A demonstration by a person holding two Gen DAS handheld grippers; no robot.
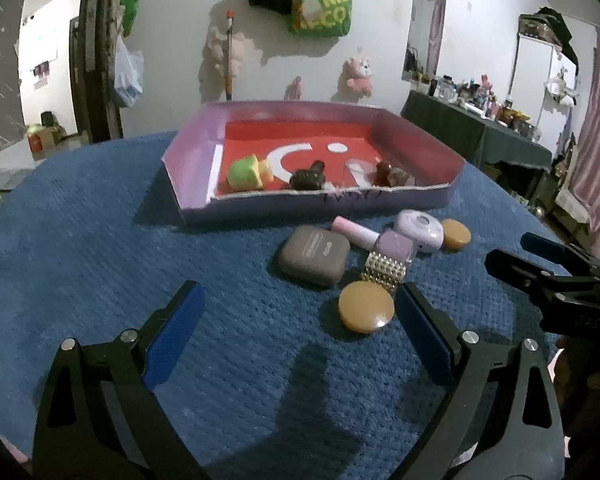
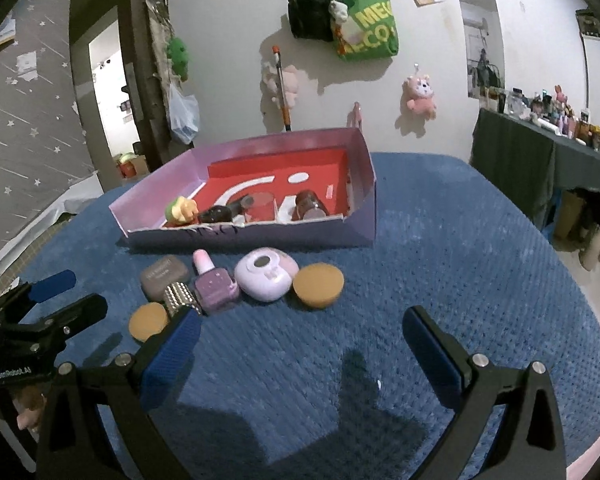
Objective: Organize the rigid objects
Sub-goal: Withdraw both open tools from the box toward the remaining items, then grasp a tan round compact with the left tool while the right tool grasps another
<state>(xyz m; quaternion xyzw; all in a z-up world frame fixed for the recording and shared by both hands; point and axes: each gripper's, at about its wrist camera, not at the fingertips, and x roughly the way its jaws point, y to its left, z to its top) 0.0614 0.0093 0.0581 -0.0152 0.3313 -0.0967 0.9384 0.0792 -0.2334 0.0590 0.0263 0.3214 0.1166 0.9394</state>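
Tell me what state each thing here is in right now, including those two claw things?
left gripper: fingers wide open, holding nothing
right gripper: fingers wide open, holding nothing
box: open-topped, several small items already inside
grey case: closed, on the blue cloth
nail polish bottle: capped, lying down outside the box
lilac round case: closed, on the cloth
two tan discs: flat on the cloth, apart
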